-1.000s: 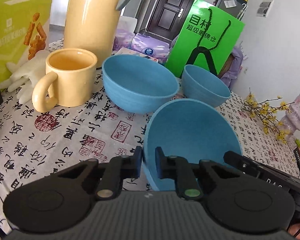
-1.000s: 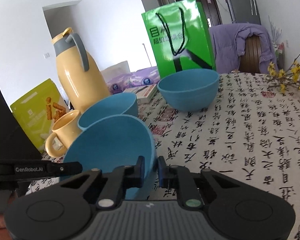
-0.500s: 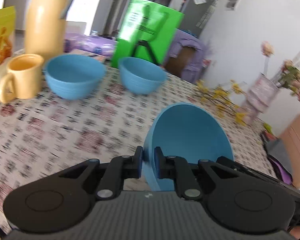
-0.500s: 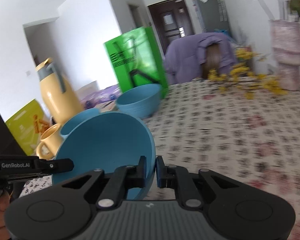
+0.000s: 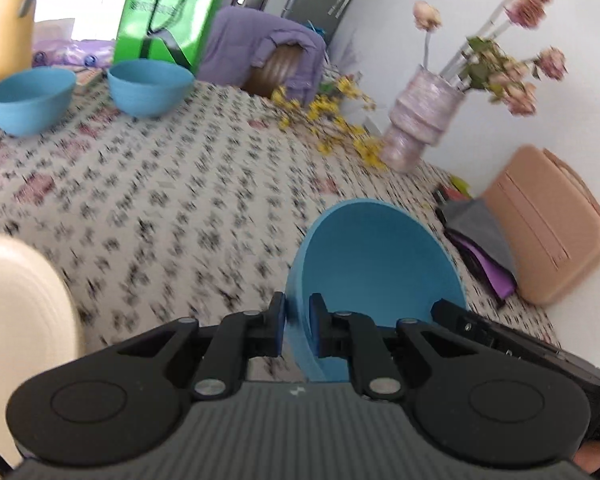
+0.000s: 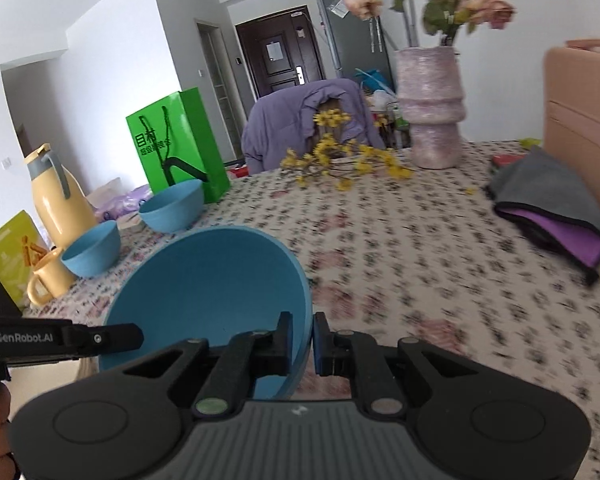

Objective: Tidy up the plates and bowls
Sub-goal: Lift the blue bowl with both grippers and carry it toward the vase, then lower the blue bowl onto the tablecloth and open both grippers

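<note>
We grip the blue bowl [image 5: 380, 264] from both sides – left gripper [image 5: 297, 330] clamped on its left rim, right gripper [image 6: 302, 338] clamped on its right rim, bowl just ahead of both tools. A second ago the yellow mug [image 6: 50, 278] and the two other blue bowls [image 5: 32, 98] sat close in front; now they are well off to our left – we have swung the bowl away, so it is mid-carry to a new spot. Tablecloth [image 5: 172, 184] with black print spreads ahead, blurred. Vase [image 5: 418, 122] and yellow flowers ahead-right, cloths [image 6: 552, 204] and a pink case [image 5: 548, 224] further right, a pale rounded object [image 5: 20, 312] low left.
</note>
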Action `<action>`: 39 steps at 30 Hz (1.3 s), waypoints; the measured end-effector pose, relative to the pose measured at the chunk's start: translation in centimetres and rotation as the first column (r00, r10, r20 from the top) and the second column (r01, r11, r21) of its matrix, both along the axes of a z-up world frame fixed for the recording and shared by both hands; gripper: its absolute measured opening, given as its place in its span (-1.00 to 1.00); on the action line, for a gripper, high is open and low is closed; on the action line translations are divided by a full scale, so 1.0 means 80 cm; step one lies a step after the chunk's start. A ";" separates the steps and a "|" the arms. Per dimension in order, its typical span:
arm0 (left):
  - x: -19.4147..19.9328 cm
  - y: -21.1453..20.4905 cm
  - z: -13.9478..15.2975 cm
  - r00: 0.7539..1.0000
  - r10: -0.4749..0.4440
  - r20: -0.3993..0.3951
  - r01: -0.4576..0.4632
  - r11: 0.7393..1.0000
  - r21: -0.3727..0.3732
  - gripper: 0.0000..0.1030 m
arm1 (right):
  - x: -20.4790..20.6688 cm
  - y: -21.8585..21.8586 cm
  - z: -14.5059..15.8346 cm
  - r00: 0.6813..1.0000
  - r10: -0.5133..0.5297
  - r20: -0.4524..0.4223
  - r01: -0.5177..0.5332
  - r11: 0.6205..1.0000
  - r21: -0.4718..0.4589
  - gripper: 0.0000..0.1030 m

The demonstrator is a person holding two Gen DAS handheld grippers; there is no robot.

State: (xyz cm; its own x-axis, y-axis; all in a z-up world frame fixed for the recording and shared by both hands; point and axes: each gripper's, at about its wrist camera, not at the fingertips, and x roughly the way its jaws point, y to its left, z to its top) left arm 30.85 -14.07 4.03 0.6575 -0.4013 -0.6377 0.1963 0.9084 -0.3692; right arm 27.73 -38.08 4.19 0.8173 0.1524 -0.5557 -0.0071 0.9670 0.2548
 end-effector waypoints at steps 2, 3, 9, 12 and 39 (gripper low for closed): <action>-0.014 -0.014 -0.005 1.000 -0.019 -0.015 0.019 1.000 0.007 -0.76 | -0.018 -0.013 -0.002 1.000 -0.010 0.001 0.010 1.000 0.002 -0.80; -0.021 -0.019 -0.006 0.999 -0.029 -0.022 0.030 0.999 0.011 -0.76 | -0.028 -0.019 -0.003 1.000 -0.016 0.001 0.016 1.000 0.006 -0.80; -0.063 -0.033 -0.011 0.997 -0.065 -0.029 0.066 0.998 0.020 -0.76 | -0.083 -0.042 -0.012 0.999 -0.033 -0.012 0.034 0.998 0.049 -0.79; -0.077 -0.037 -0.015 0.997 -0.065 -0.031 0.065 0.998 0.027 -0.76 | -0.099 -0.045 -0.017 0.999 -0.029 -0.022 0.030 0.998 0.054 -0.77; -0.078 -0.013 -0.034 0.997 -0.042 -0.059 0.045 0.998 0.045 -0.22 | -0.083 -0.035 -0.036 0.999 0.005 -0.044 -0.002 0.998 0.060 -0.44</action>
State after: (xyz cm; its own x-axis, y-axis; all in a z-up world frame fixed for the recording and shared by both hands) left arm 24.58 -15.08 1.28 0.6015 -0.3980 -0.6926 0.2152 0.9157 -0.3393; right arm 21.12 -40.92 1.31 0.7915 0.1897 -0.5810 0.0020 0.9498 0.3128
